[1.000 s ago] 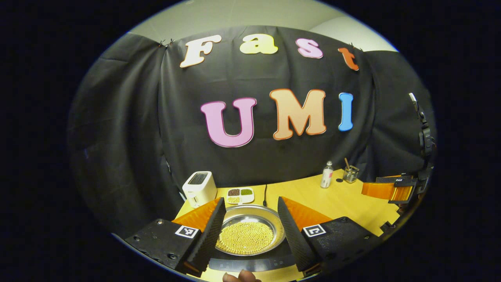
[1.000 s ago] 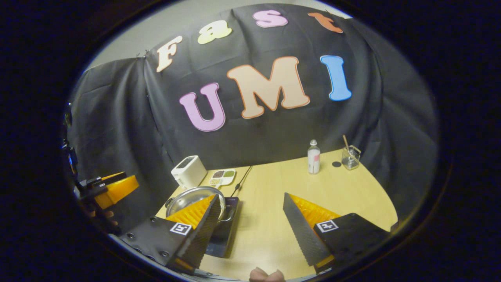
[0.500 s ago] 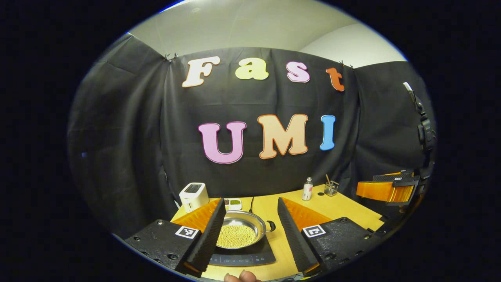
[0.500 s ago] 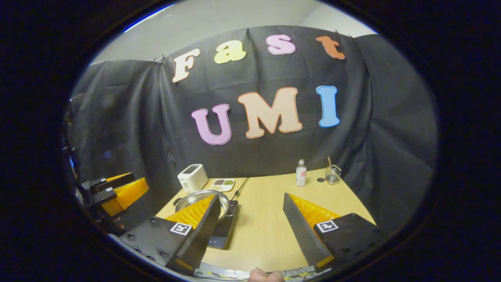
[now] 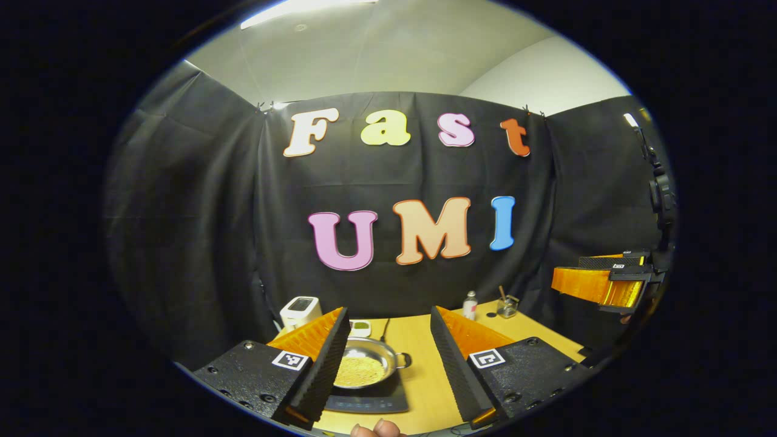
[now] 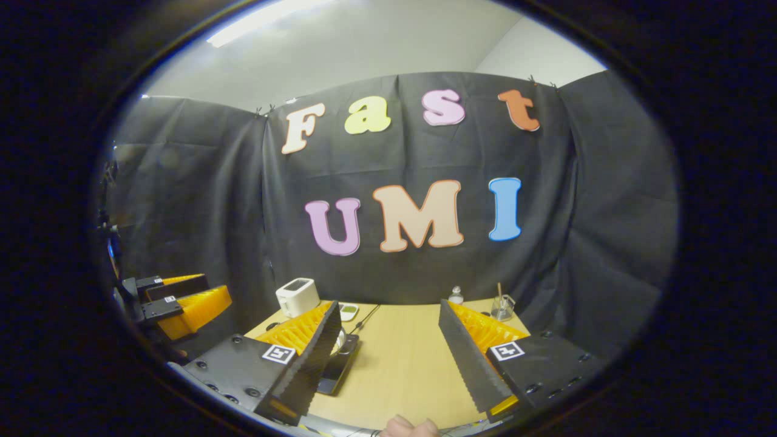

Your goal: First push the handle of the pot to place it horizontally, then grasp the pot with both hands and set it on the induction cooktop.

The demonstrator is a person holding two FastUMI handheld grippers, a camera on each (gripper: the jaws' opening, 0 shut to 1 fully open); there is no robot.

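At 6 o'clock in the left gripper view, wooden table runs back to the black cloth wall. Largest thing on it is the induction cooktop, dark slab, its near edge facing the camera. Pot sits on top of the cooktop – shallow metal pan, pale yellow grains covering its bottom, one side handle sticking out toward 3 o'clock, roughly level.

Left gripper has its fingers spread wide, nothing between them, held up off the table with the pot framed in the gap, not touching it. Fingertips of the holding hand peek in at 6 o'clock.

White toaster stands at 10 o'clock from the pot, near the wall. Small divided dish lies just behind the pot. Bottle and glass cup with a stick in it are at 1 o'clock from the pot, far table edge, near each other.

Right gripper shows at 3 o'clock in this view, in the air, well apart from the pot.

Right gripper view – own fingers also wide apart, empty, above bare tabletop. Cooktop and pot are at 8 o'clock, mostly hidden behind the left-side finger. Left gripper hangs at 9 o'clock, clear of the table.
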